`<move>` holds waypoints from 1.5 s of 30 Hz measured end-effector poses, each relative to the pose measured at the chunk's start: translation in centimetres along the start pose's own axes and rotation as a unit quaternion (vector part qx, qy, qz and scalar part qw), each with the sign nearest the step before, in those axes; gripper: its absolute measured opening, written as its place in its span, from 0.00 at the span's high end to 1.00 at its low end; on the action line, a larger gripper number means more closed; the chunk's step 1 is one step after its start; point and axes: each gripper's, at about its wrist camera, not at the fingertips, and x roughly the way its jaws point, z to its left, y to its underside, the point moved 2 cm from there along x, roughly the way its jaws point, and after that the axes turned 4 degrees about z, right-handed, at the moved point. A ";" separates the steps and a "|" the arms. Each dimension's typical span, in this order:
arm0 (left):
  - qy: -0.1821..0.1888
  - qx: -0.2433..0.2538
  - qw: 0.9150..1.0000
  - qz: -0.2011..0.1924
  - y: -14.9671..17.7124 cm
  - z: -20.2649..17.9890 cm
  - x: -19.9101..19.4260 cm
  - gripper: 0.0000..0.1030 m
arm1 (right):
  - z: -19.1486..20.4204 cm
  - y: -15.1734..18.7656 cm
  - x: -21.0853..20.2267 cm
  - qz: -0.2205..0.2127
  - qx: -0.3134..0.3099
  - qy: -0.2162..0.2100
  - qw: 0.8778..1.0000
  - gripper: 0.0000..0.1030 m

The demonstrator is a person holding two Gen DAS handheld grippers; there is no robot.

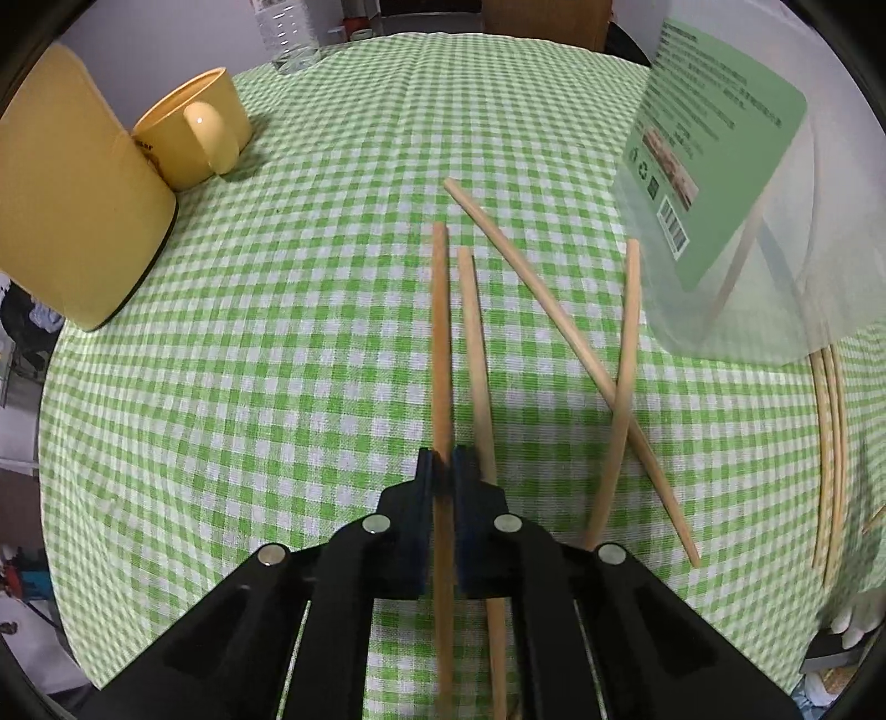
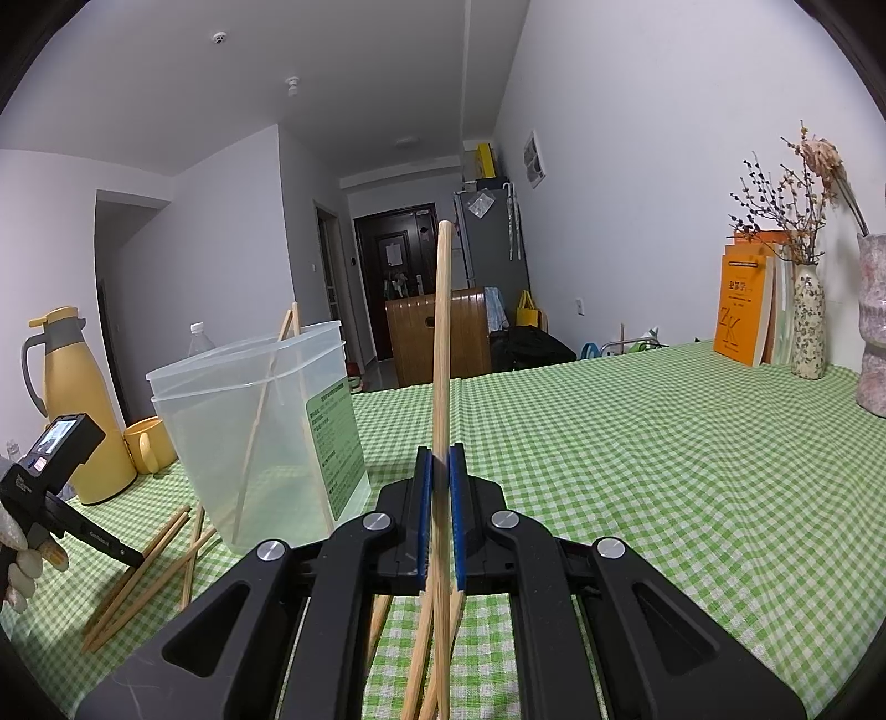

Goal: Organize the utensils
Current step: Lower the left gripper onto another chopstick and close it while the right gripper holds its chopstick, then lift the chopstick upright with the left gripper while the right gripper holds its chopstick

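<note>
My left gripper is shut on a wooden chopstick that points forward, low over the green checked tablecloth. Three loose chopsticks lie to its right, two of them crossed. My right gripper is shut on another chopstick and holds it pointing up above the table. A clear plastic container with a green label stands left of the right gripper and has two chopsticks leaning inside. The left gripper also shows in the right wrist view, low among loose chopsticks.
A yellow mug and a yellow thermos jug stand on the table's left side. A water bottle is at the far edge. Books and vases stand at the right wall. More chopsticks lie at far right.
</note>
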 end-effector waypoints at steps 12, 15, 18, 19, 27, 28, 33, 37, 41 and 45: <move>0.003 -0.048 0.996 -0.070 1.7 3.2 -3.3 0.96 | -0.1 -0.1 -0.2 -0.004 0.002 -0.005 1.000 0.94; -0.010 -0.048 0.992 -0.120 2.1 3.6 -5.3 0.96 | -0.2 -0.1 -0.3 -0.005 0.002 -0.005 1.000 0.94; -0.015 -0.053 0.984 -0.171 2.9 3.9 -7.8 0.96 | -0.1 -0.1 -0.3 -0.006 0.002 -0.007 1.000 0.94; -0.015 -0.055 0.982 -0.182 3.1 3.9 -8.3 0.96 | -0.1 -0.1 -0.3 -0.005 0.002 -0.008 1.000 0.94; -0.029 -0.057 0.958 -0.278 4.6 2.7 -12.2 0.96 | -0.4 -0.2 -0.3 -0.005 0.007 -0.008 1.000 0.94; -0.029 -0.055 0.956 -0.286 4.6 2.5 -12.3 0.96 | -0.4 -0.1 -0.3 -0.005 0.007 -0.007 1.000 0.94; -0.020 -0.043 0.941 -0.336 6.3 1.0 -14.7 0.96 | -0.3 -0.1 -0.3 -0.006 0.006 -0.006 1.000 0.94; -0.015 -0.046 0.932 -0.359 7.3 0.2 -16.1 0.96 | -0.3 -0.1 -0.3 -0.007 0.005 -0.005 1.000 0.94; -0.004 -0.049 0.928 -0.370 8.1 -0.4 -17.0 0.96 | -0.4 -0.1 -0.4 -0.009 0.005 -0.003 1.000 0.94; -0.002 -0.048 0.925 -0.377 8.8 -1.1 -17.5 0.96 | -0.1 -0.1 -0.5 -0.012 -0.003 -0.005 1.000 0.94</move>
